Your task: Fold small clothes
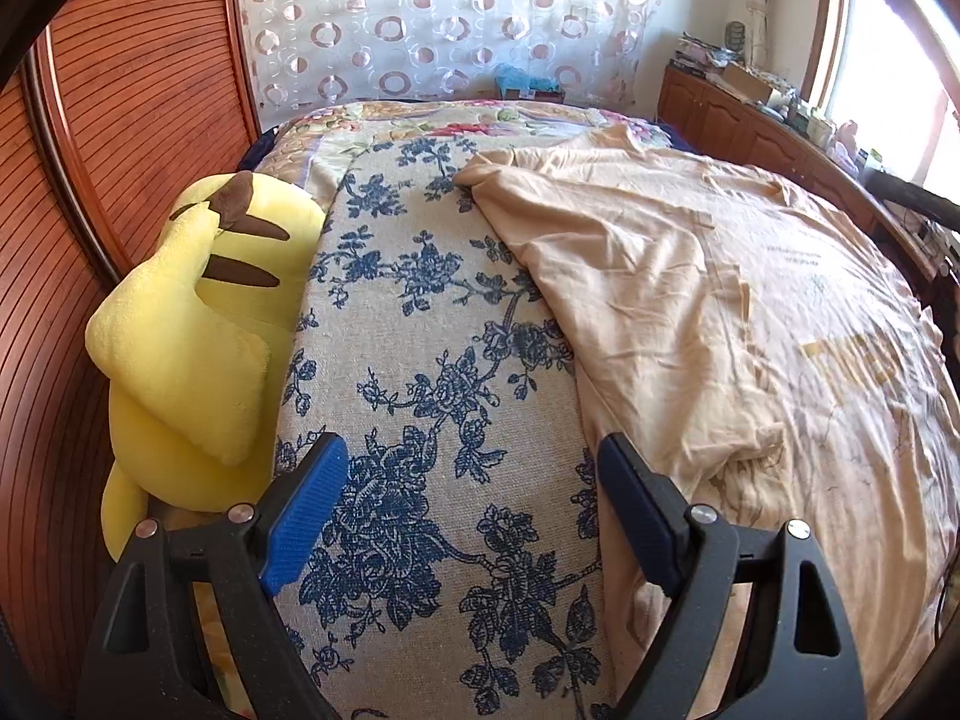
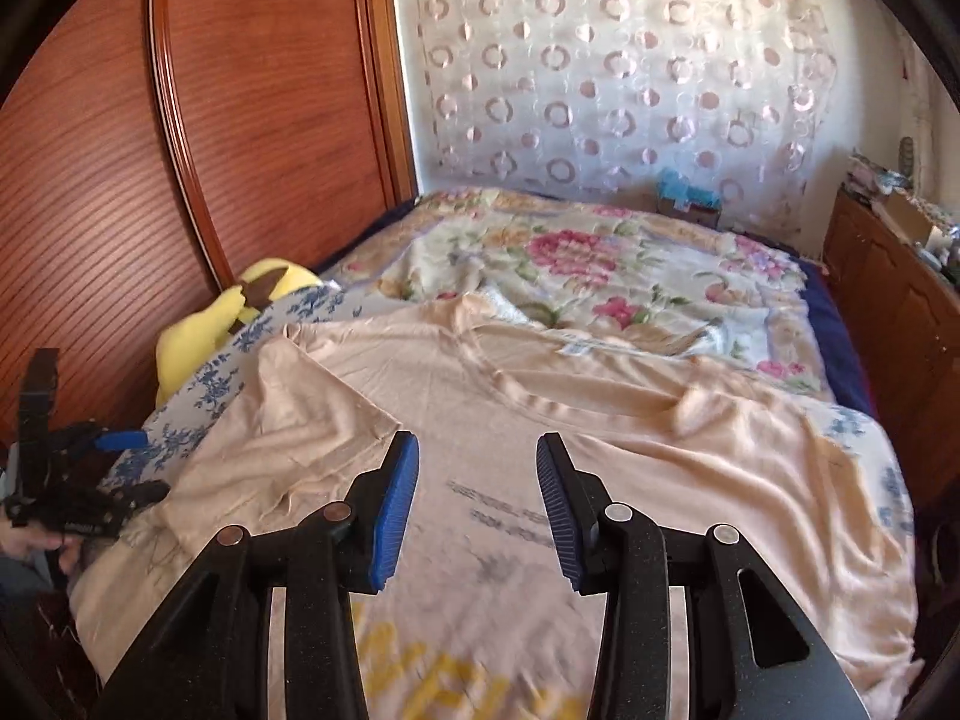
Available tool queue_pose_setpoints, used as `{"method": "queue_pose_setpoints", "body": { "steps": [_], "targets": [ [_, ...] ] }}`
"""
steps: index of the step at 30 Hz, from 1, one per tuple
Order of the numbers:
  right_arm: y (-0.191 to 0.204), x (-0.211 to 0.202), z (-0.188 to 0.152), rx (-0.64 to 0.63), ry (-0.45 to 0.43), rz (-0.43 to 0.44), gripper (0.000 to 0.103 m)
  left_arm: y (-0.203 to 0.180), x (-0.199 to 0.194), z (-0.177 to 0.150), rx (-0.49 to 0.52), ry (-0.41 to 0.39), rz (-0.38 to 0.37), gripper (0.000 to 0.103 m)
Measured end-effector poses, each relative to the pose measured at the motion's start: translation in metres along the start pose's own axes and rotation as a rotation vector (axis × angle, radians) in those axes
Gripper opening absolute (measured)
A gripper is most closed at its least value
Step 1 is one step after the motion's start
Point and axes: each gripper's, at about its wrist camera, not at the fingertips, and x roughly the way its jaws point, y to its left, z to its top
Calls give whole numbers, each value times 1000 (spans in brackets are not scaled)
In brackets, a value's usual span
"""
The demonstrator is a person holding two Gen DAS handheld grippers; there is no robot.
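A peach T-shirt (image 1: 690, 300) lies spread on the bed, neckline (image 2: 516, 387) toward the far side and yellow lettering (image 2: 420, 678) near me. Its left sleeve (image 2: 312, 396) lies rumpled over the body. My right gripper (image 2: 478, 441) hovers above the shirt's chest, partly open, with nothing between the blue pads. My left gripper (image 1: 474, 450) is wide open and empty above a blue-flowered cloth (image 1: 432, 300), just left of the shirt's edge. The right wrist view shows that gripper (image 2: 129, 465) at the far left, held by a hand (image 2: 36, 540).
A yellow plush toy (image 1: 198, 330) lies between the flowered cloth and a wooden wardrobe (image 1: 120, 120). A pink-flowered quilt (image 2: 570, 258) covers the far bed. A circle-patterned curtain (image 2: 600, 90) hangs behind. A cluttered wooden cabinet (image 2: 888, 276) runs along the right.
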Motion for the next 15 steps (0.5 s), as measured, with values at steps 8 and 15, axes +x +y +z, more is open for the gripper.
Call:
{"method": "queue_pose_setpoints", "body": {
  "steps": [8, 15],
  "targets": [
    [-45, -100, -66, 16, -24, -136, 52, -33, -37, 16, 43, -122, -13, 86],
    [-80, -145, -126, 112, 11, -270, 56, -81, -37, 31, 56, -158, -128, 86]
  ]
}}
